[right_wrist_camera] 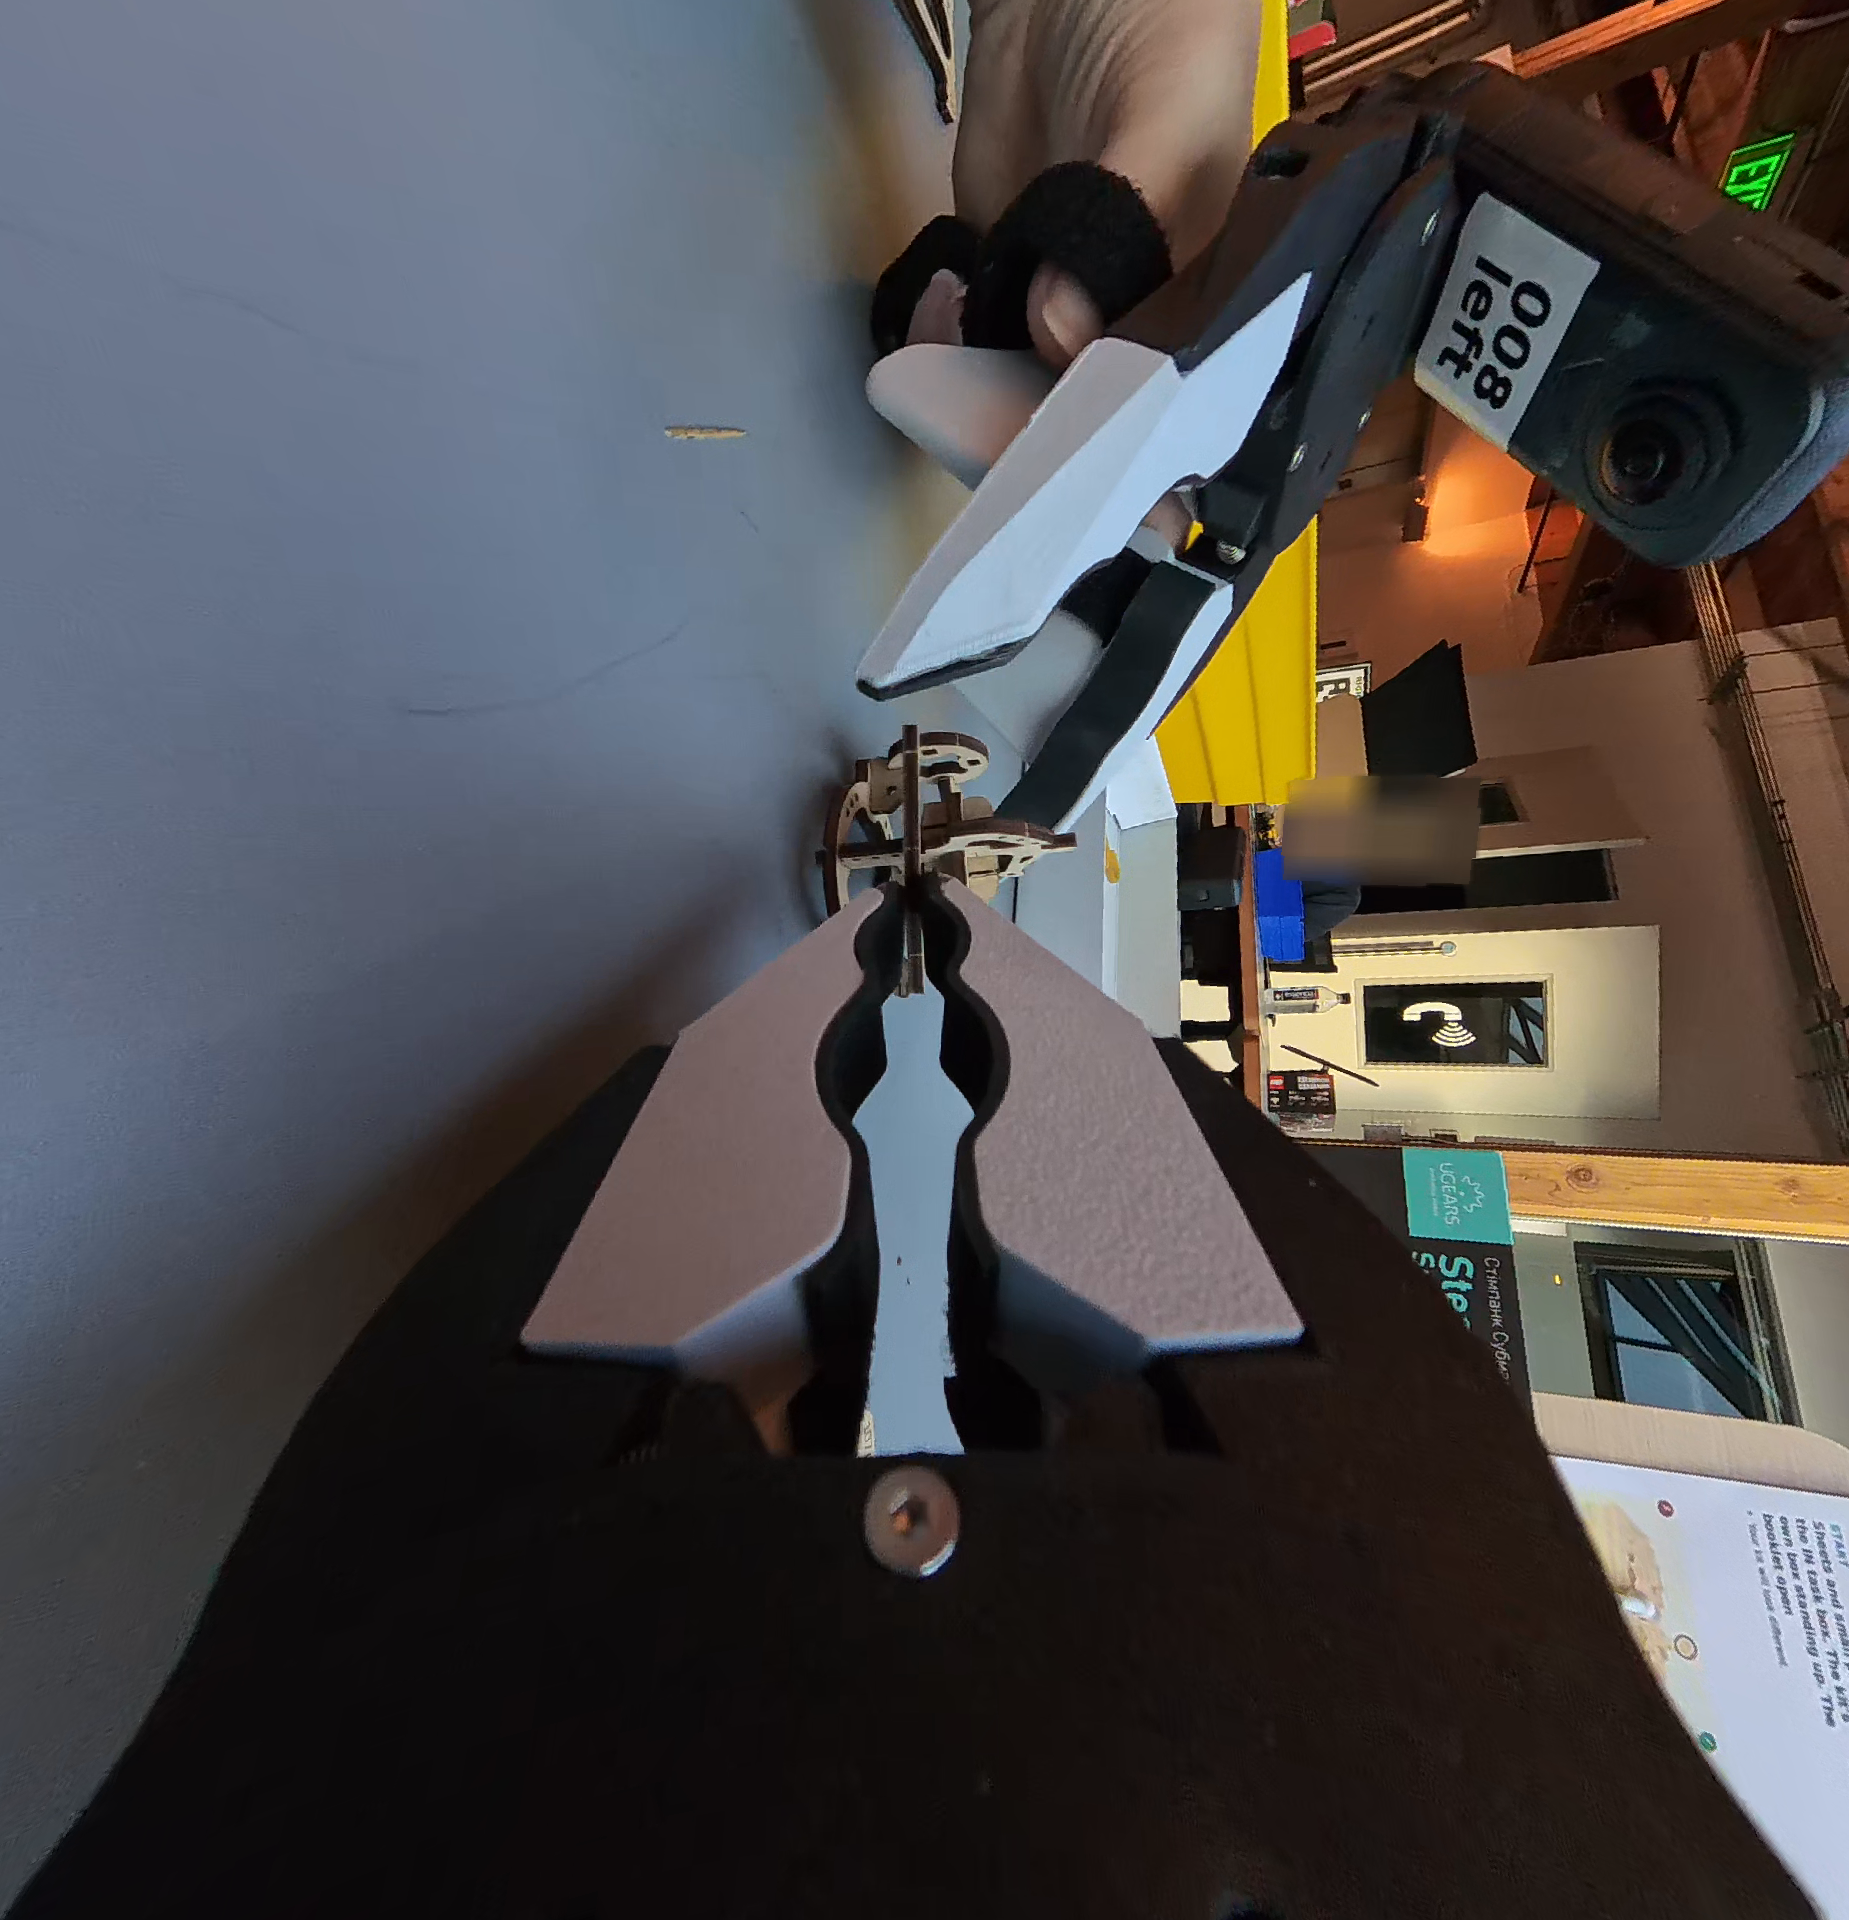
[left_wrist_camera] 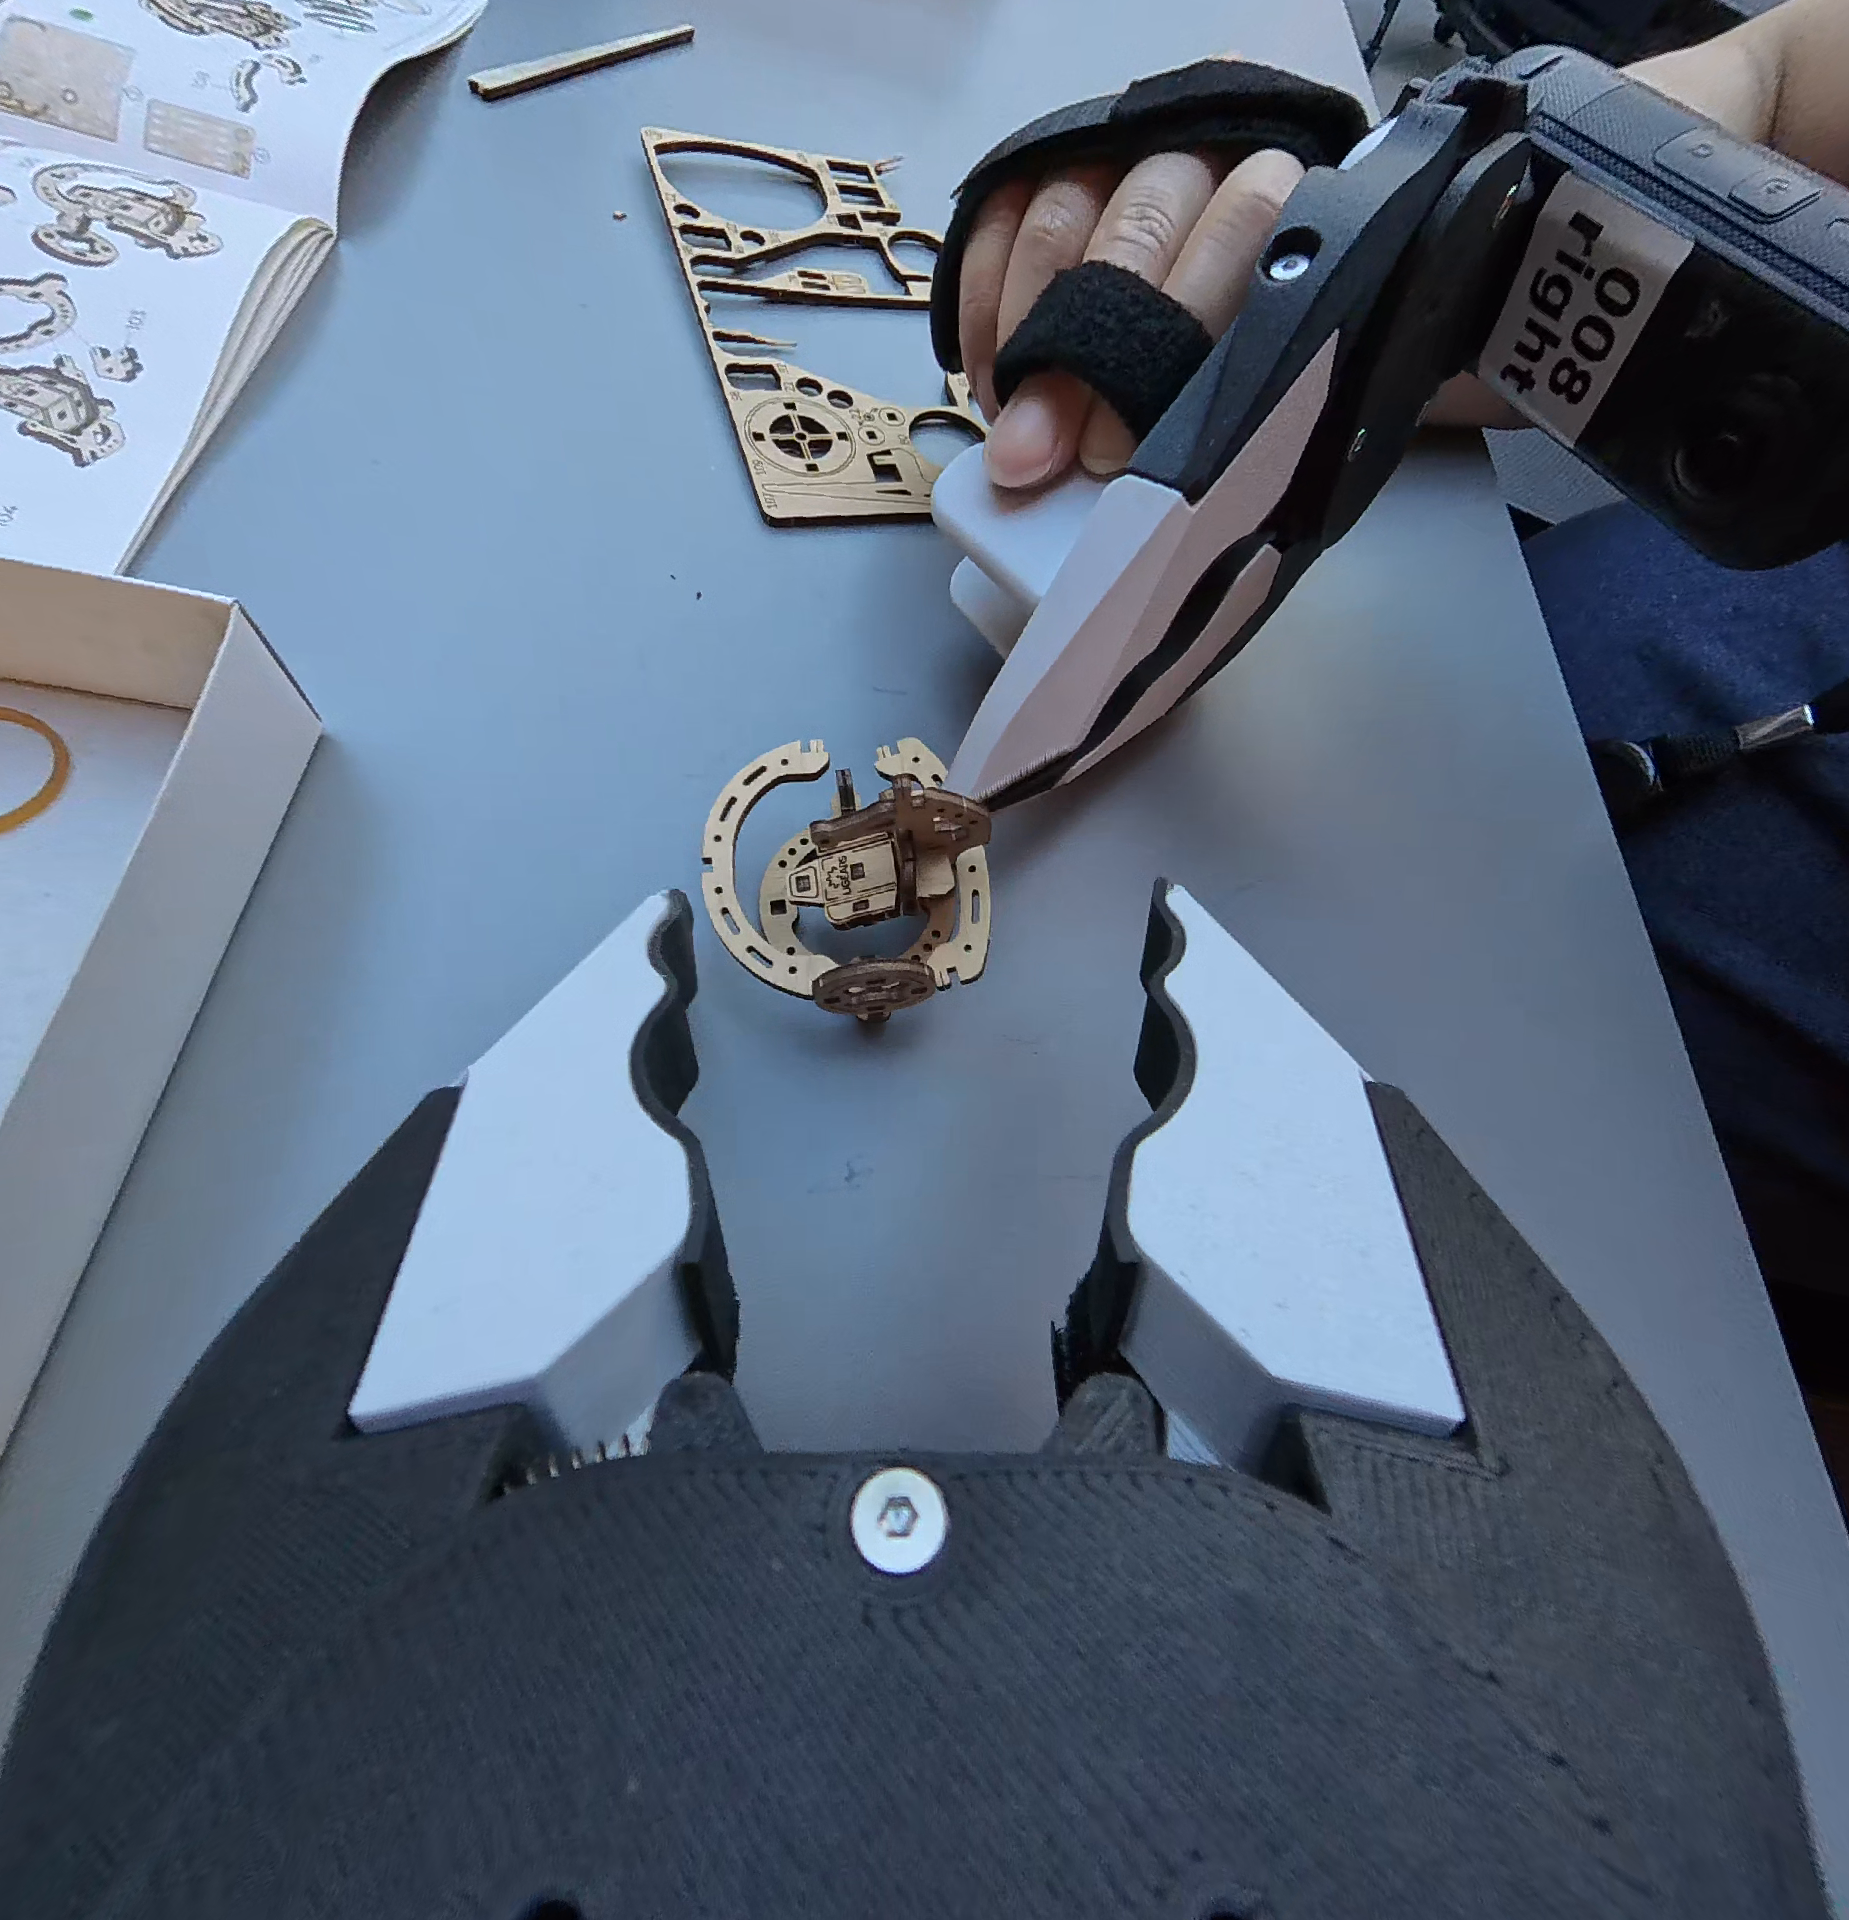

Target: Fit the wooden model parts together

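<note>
right hand-held gripper [right_wrist_camera: 915, 914] clamped on a thin plywood tab of the ringed wooden model [left_wrist_camera: 852, 883]; left hand-held gripper [left_wrist_camera: 915, 925] spread apart above the matte grey counter [left_wrist_camera: 484, 623].

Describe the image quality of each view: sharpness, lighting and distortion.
Left wrist view: even daylight, small round wooden model sharp, grey table edges bowed by the wide lens. Right wrist view: rolled sideways, dimmer with warm background lamps, model fairly sharp, table surface soft and smeared.

Bare grey table [left_wrist_camera: 463, 623] lay open at nine o'clock of the wooden model [left_wrist_camera: 858, 883]. The right gripper [left_wrist_camera: 977, 798] blocked two o'clock, the parts sheet [left_wrist_camera: 795, 312] twelve, the white box [left_wrist_camera: 224, 748] ten.
</note>
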